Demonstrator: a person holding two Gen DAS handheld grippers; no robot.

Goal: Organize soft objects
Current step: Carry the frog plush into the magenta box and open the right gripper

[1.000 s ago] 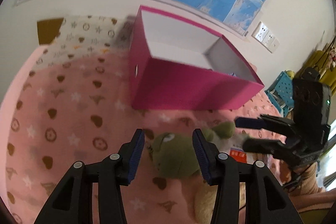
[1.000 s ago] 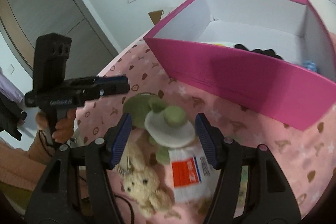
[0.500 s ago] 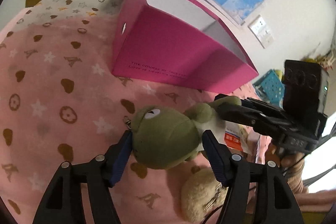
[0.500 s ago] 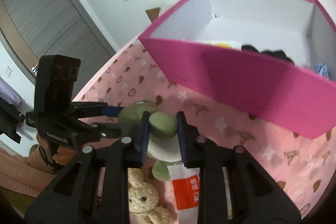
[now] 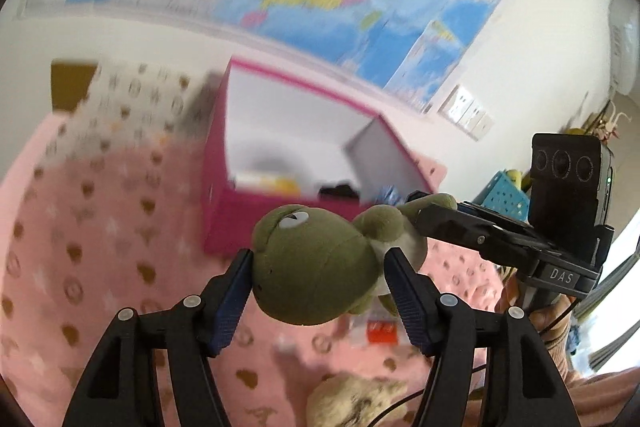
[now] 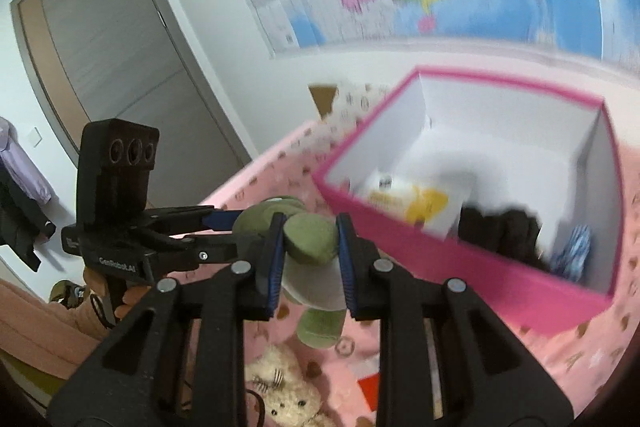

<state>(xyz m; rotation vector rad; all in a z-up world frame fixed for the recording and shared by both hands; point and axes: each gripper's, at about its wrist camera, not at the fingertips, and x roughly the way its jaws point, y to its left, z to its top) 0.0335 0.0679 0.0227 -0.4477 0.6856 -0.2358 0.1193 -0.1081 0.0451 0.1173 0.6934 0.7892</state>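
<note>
Gripping one green frog plush (image 5: 320,267) between them, both grippers are holding it in the air just before the open pink box (image 5: 296,155). The left gripper (image 5: 320,287) is clamping its head; the right gripper (image 6: 308,259) is pinching a limb. A cream teddy bear (image 6: 284,399) and red-and-white packet (image 5: 380,331) are lying below on the pink blanket (image 5: 100,227). Half a second ago the frog was resting lower, on the blanket.

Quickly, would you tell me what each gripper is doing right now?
Left gripper: closed on the green frog plush's head.
Right gripper: closed on its limb.
</note>
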